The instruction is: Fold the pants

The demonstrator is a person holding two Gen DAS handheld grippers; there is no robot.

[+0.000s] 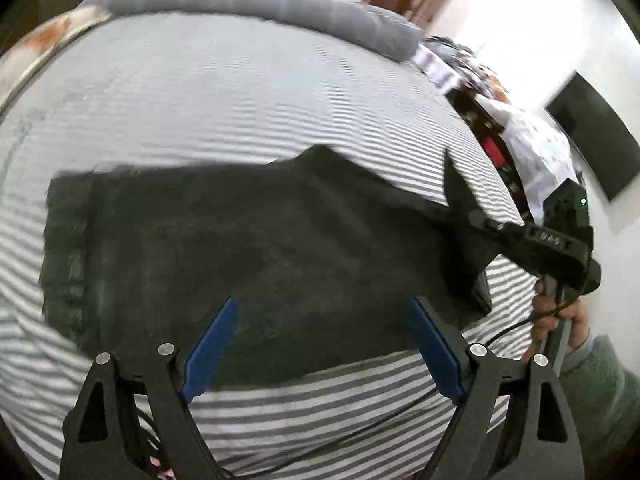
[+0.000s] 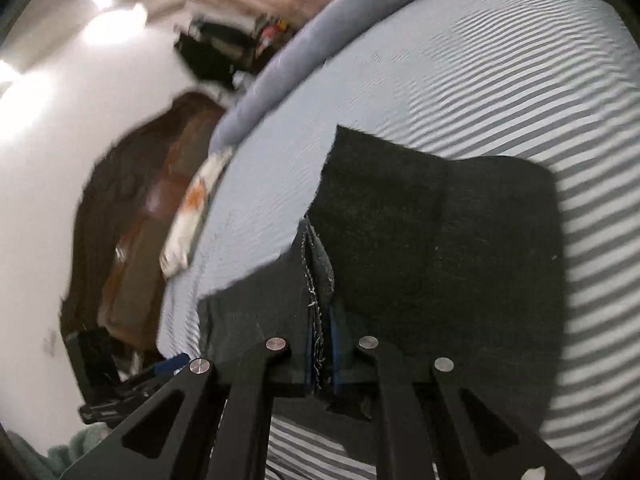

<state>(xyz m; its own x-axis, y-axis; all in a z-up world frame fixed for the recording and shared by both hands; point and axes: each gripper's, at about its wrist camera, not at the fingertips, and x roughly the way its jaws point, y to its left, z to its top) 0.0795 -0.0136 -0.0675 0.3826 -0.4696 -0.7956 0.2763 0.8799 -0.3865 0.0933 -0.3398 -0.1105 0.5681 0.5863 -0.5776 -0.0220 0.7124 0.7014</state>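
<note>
Dark pants lie folded on a grey-and-white striped bed sheet. My left gripper is open, its blue pads hovering just above the near edge of the pants, holding nothing. My right gripper is shut on an edge of the pants, with a frayed seam pinched between its blue pads and lifted off the bed. The right gripper also shows in the left wrist view at the right end of the pants, held by a hand.
A grey pillow or rolled blanket lies along the far edge of the bed. A floral cloth sits at the far left corner. Cluttered items and white walls stand to the right. A cable trails over the sheet.
</note>
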